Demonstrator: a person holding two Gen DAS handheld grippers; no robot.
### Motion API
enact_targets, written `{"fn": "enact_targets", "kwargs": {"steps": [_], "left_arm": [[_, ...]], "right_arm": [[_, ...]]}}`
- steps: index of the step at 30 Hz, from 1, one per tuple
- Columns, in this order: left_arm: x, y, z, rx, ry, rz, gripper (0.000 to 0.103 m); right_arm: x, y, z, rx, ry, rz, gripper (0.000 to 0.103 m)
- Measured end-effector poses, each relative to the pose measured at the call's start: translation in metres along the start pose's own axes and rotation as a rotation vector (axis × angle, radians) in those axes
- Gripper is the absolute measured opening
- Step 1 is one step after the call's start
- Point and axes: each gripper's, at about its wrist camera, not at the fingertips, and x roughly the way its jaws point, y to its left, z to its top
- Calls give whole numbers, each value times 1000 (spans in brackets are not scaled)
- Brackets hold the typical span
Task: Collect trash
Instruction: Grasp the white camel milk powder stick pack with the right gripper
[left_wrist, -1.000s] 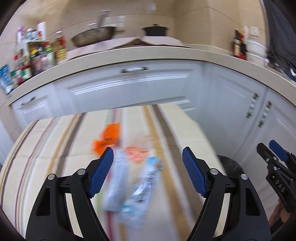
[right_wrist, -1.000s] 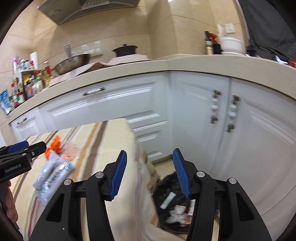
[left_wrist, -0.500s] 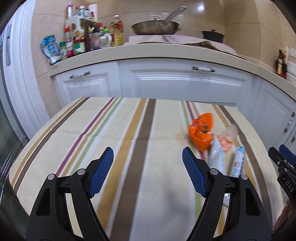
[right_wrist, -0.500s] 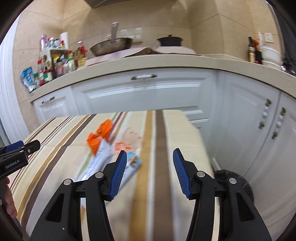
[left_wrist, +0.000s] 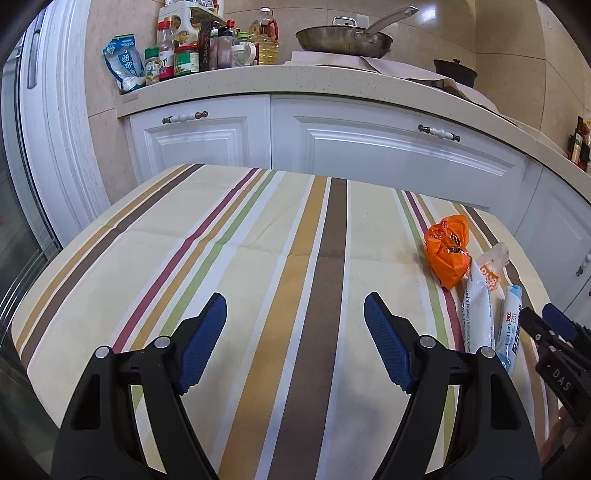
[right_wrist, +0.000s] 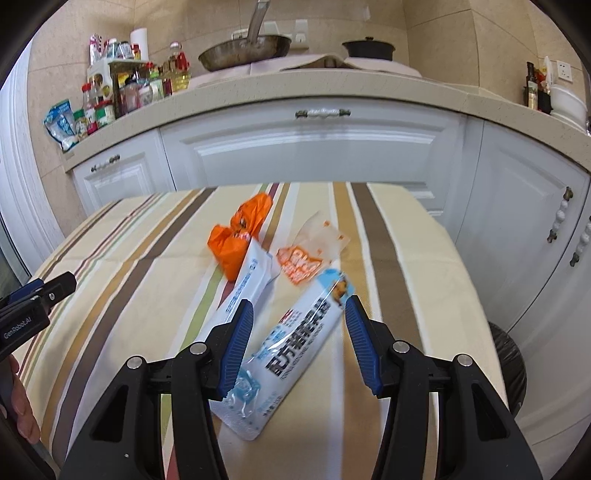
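Note:
Several pieces of trash lie on the striped tablecloth (right_wrist: 384, 258): a crumpled orange bag (right_wrist: 236, 240), a clear wrapper with orange print (right_wrist: 306, 254), a long white sachet (right_wrist: 247, 280) and a blue-and-white sachet (right_wrist: 291, 343). My right gripper (right_wrist: 299, 306) hangs open over the blue-and-white sachet, which shows between its fingers without being pressed. My left gripper (left_wrist: 293, 306) is open over bare cloth, left of the orange bag (left_wrist: 447, 251) and the white sachet (left_wrist: 476, 310). The right gripper's tip (left_wrist: 554, 325) shows at that view's right edge.
A bin lined with a black bag (right_wrist: 506, 354) stands on the floor off the table's right edge. White cabinets (right_wrist: 314, 144) run behind the table under a counter with a pan (right_wrist: 243, 51), a black pot (right_wrist: 369, 48) and several bottles (left_wrist: 192, 48).
Both grippers swung left, away from the bin and the table's right edge. The right one now hangs over the sachets; the left one has passed them to bare cloth. Neither jaw changed.

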Motion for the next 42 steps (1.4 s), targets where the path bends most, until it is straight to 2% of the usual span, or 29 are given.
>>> {"fn": "enact_targets", "kwargs": {"steps": [8, 15, 16, 18, 19, 28, 38, 42], "left_arm": [[1, 2, -3, -6, 5, -26, 75], [-1, -6, -6, 1, 10, -48, 75], [-2, -9, -6, 5, 8, -52, 75], [-4, -14, -7, 16, 4, -58, 75], [-4, -16, -7, 19, 4, -62, 75], [-10, -46, -11, 65, 1, -108, 75], [-18, -109, -23, 165, -39, -231, 75], [-12, -132, -28, 207, -32, -243, 75]], "right_arm": [[16, 5, -5, -12, 106, -19, 52], [23, 4, -12, -4, 167, 25, 52], [23, 4, -12, -2, 172, 32, 50], [24, 3, -13, 3, 179, 48, 39], [23, 1, -14, 5, 179, 61, 37], [8, -15, -13, 16, 118, 57, 33], [-18, -52, -12, 28, 11, -5, 32], [-27, -67, -13, 47, -20, -20, 32]]}}
